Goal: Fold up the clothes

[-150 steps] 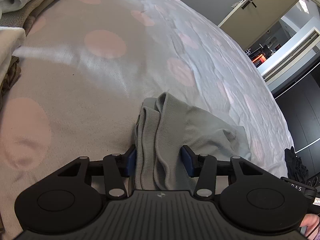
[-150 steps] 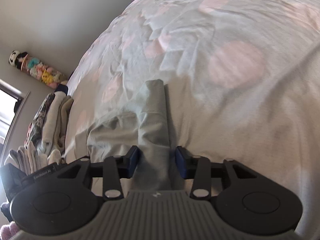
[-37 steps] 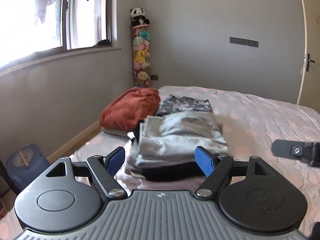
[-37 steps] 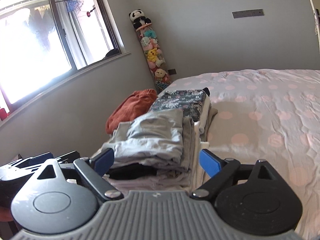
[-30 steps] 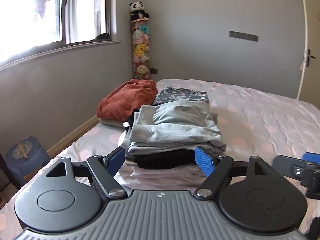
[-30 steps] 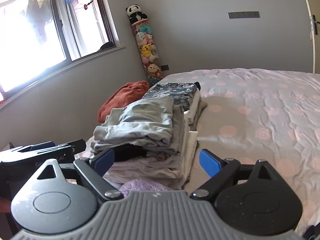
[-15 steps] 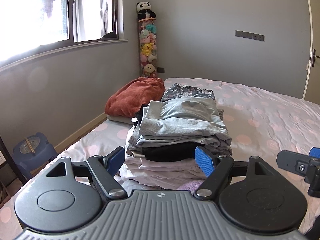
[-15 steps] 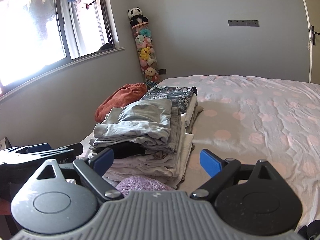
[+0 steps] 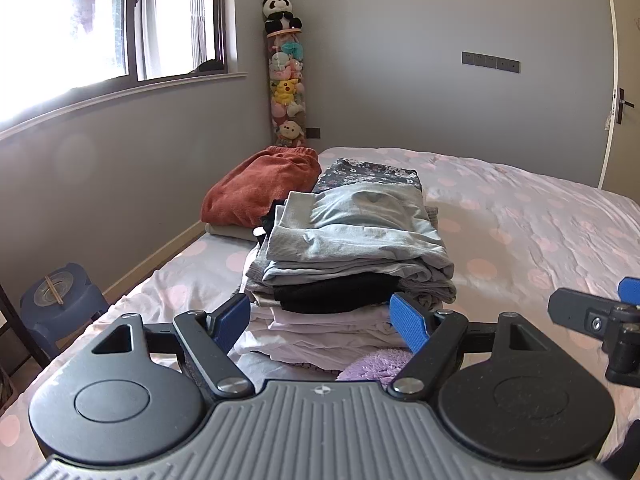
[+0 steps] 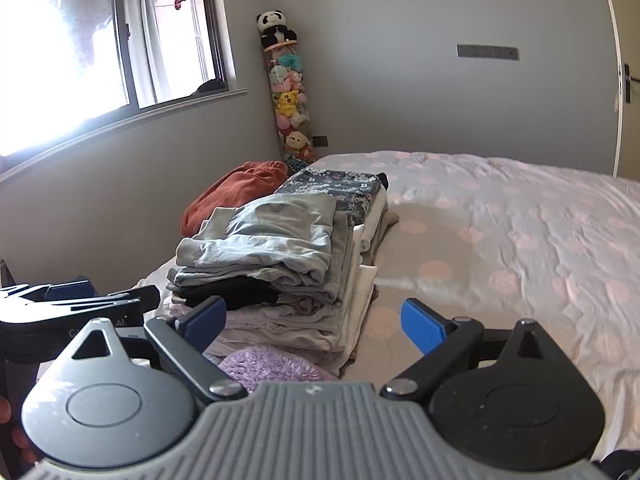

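Grey garment released onto stack ahead of my left gripper and right gripper, fingers now spread, empty: fold done.

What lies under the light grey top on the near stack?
Under the grey top come more grey folds, a black garment, then pale and white layers. A purple fluffy piece shows at the base. How many items, and their middles, is hidden.
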The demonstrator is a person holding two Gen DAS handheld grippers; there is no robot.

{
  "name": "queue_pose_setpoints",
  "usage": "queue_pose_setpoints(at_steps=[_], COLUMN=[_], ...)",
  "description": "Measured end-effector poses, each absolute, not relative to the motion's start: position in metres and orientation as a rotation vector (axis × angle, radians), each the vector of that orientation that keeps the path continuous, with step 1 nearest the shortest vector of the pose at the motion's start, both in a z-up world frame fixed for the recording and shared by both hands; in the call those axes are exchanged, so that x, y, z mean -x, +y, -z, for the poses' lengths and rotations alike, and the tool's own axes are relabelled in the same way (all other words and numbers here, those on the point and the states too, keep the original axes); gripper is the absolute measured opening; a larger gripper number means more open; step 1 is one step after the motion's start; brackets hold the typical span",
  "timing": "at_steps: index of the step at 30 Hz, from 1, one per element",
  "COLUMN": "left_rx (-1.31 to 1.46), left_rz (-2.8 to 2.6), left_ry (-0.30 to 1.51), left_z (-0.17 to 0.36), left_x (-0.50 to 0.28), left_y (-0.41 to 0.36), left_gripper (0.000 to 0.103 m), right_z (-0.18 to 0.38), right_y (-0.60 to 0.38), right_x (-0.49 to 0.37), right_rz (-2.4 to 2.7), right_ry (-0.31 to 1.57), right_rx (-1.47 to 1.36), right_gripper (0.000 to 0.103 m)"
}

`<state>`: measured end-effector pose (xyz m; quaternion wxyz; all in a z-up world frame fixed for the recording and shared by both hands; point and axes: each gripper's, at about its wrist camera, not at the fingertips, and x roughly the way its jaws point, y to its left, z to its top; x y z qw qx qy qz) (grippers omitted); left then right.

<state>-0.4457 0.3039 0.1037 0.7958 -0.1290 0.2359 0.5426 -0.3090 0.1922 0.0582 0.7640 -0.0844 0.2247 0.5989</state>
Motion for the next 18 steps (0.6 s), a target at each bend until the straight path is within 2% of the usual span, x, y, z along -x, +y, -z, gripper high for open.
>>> queue_pose_setpoints(at_steps=[18], left_rx=[0.286], left_rz=[-1.162], left_ry=[0.512], left_z=[-0.1042], left_x=[0.4445], left_y=[0.3035], left_gripper=[0.076], right_z=[-0.0547], right_y=[0.1925], right_x=[0.3094], right_rz=[-1.33], right_ry=[0.51], right_rx=[0.175], right_gripper=[0.097])
